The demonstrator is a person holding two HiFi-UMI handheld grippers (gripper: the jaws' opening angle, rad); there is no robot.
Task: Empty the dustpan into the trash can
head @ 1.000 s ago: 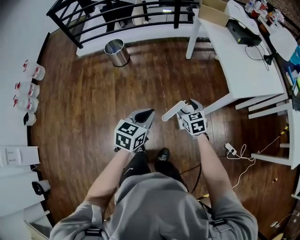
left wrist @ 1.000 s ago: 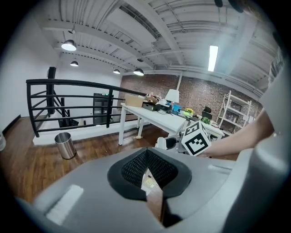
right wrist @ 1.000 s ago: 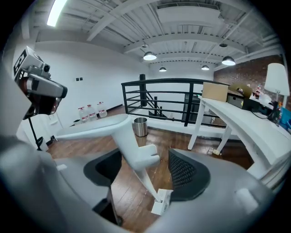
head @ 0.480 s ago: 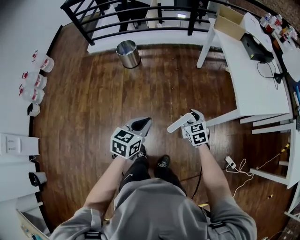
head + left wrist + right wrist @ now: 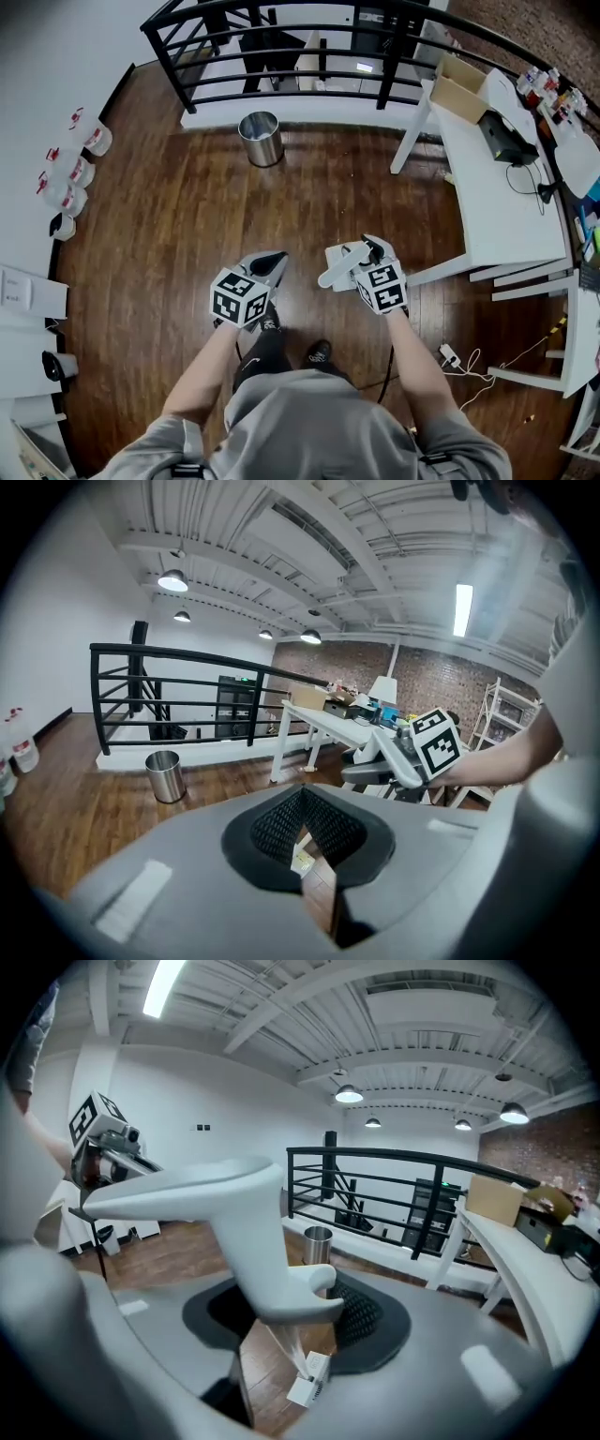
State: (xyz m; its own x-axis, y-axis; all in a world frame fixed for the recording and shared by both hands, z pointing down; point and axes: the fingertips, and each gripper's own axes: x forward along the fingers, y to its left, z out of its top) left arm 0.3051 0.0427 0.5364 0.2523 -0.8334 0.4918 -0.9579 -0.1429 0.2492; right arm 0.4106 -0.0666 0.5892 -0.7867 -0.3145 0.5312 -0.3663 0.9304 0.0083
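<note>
Head view: right gripper (image 5: 364, 251) jaws clenched on dustpan handle (image 5: 335, 268); left gripper (image 5: 272, 262) jaws closed, empty; trash can (image 5: 262, 139) well apart, ahead-left.

Grey short-sleeved shirt (image 5: 314, 427), dark trousers (image 5: 255, 354), black shoes (image 5: 319, 352); grey left gripper (image 5: 269, 262), right gripper (image 5: 364, 255), black-white marker cubes (image 5: 239, 298).

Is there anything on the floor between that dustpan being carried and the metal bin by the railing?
Nothing visible stands in the way. Only bare wood floor lies between the white dustpan and the steel trash can by the railing.
</note>
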